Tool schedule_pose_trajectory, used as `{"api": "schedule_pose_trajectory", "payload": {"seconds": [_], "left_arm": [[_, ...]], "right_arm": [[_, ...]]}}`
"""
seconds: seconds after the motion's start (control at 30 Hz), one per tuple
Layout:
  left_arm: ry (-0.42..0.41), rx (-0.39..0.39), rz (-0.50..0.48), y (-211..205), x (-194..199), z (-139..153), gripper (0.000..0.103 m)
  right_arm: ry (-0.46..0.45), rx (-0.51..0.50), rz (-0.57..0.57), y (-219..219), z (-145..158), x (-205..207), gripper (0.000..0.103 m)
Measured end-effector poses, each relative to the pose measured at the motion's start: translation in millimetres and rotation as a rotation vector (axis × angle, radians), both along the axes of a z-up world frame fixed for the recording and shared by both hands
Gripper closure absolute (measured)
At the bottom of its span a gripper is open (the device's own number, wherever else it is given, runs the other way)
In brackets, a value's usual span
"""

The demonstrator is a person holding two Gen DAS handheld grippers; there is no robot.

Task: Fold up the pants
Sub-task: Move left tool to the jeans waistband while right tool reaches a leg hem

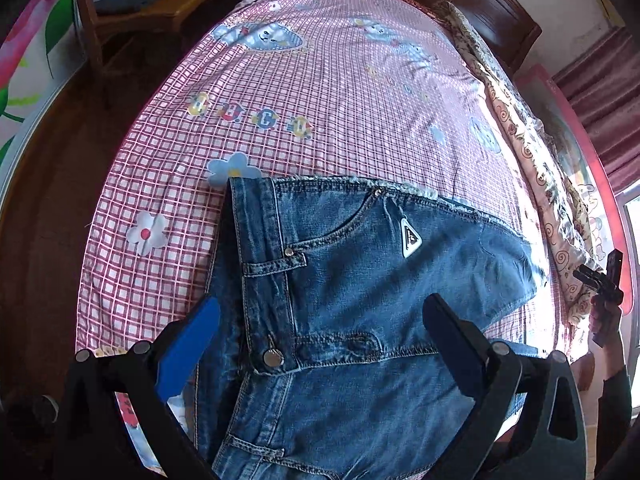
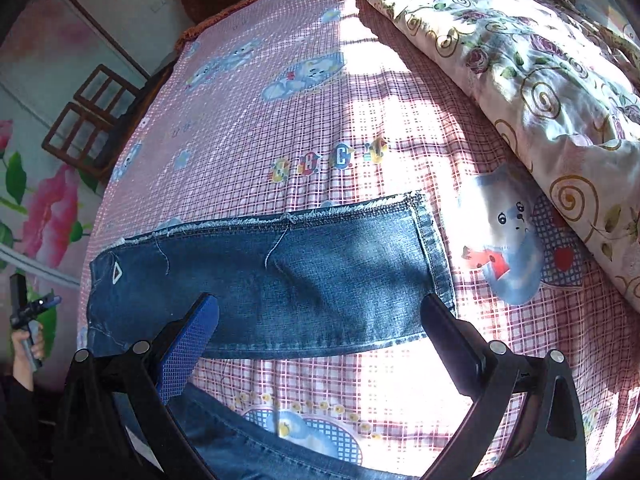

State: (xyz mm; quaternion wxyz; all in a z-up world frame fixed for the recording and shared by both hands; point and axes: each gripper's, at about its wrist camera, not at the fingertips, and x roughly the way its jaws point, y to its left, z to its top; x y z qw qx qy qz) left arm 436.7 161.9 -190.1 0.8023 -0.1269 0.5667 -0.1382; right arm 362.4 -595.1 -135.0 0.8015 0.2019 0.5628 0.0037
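Observation:
Blue jeans [image 1: 360, 280] lie on the pink checked bed sheet [image 1: 320, 100]. In the left wrist view the waistband with its metal button and a triangle badge faces me, and a leg is folded across toward the right. My left gripper [image 1: 322, 320] is open above the waist area, touching nothing. In the right wrist view the folded leg [image 2: 280, 276] lies crosswise with its frayed hem at the far edge. My right gripper [image 2: 320, 316] is open above the leg's near edge. Another part of the jeans [image 2: 248, 448] lies at the bottom.
A floral quilt [image 2: 540, 80] is bunched along the bed's right side. A wooden chair [image 1: 132, 4] stands beyond the far left corner. The dark wooden bed frame [image 1: 48, 200] borders the left. The other hand-held gripper shows at each view's edge [image 1: 604, 280], [image 2: 28, 308].

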Motion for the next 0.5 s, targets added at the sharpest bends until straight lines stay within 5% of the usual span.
{"api": "schedule_pose_trajectory", "payload": {"seconds": [0.27,0.5], "left_arm": [[0.076,-0.183,0.020,41.5,47.8,-43.9,0.002],[0.093,-0.268,0.034,50.1,71.1,-78.0,0.002]], "right_arm": [[0.141,0.118,-0.094,-66.5,-64.2,31.5,0.003],[0.195,0.108,-0.075,-71.3,-104.0,55.9,0.040]]}}
